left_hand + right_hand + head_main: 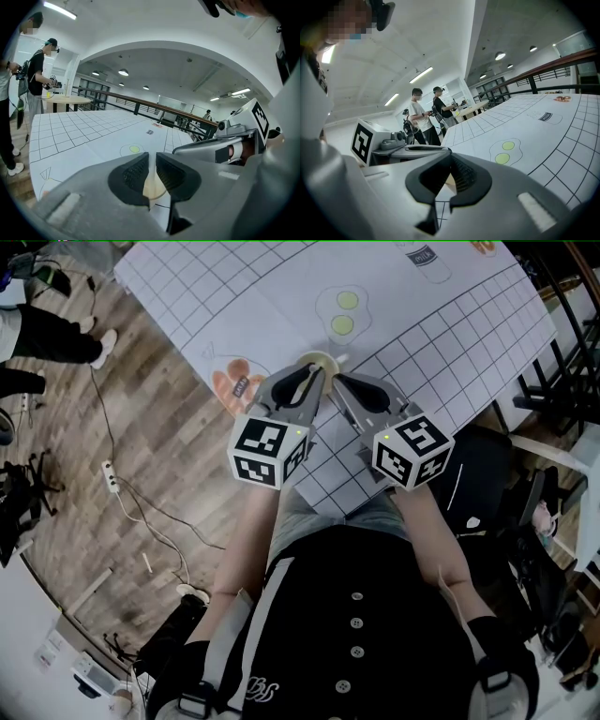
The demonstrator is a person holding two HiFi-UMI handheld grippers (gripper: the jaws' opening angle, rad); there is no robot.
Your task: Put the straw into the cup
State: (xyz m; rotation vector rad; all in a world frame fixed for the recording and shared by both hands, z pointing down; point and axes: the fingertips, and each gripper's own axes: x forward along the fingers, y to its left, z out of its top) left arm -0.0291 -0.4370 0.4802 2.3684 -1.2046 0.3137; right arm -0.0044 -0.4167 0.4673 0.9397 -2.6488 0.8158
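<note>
A cream paper cup (317, 359) stands on the white grid mat (441, 343) near the table's front edge. My left gripper (316, 371) sits at the cup's near rim. In the left gripper view its jaws (151, 164) leave only a thin slit, filled by the cup's pale wall (154, 187). My right gripper (337, 378) comes in from the right beside the cup, tips together. A short white stub, the straw (341, 359), shows just past them by the cup's right rim. In the right gripper view the jaws (450, 159) meet at the tip, the cup (449, 180) behind them, and the straw is hidden.
Printed on the mat are two green dots (343, 313) beyond the cup and an orange figure (234, 385) to its left. The table's edge runs just under both grippers. Cables and a power strip (109, 474) lie on the wood floor at left. People stand nearby (423, 115).
</note>
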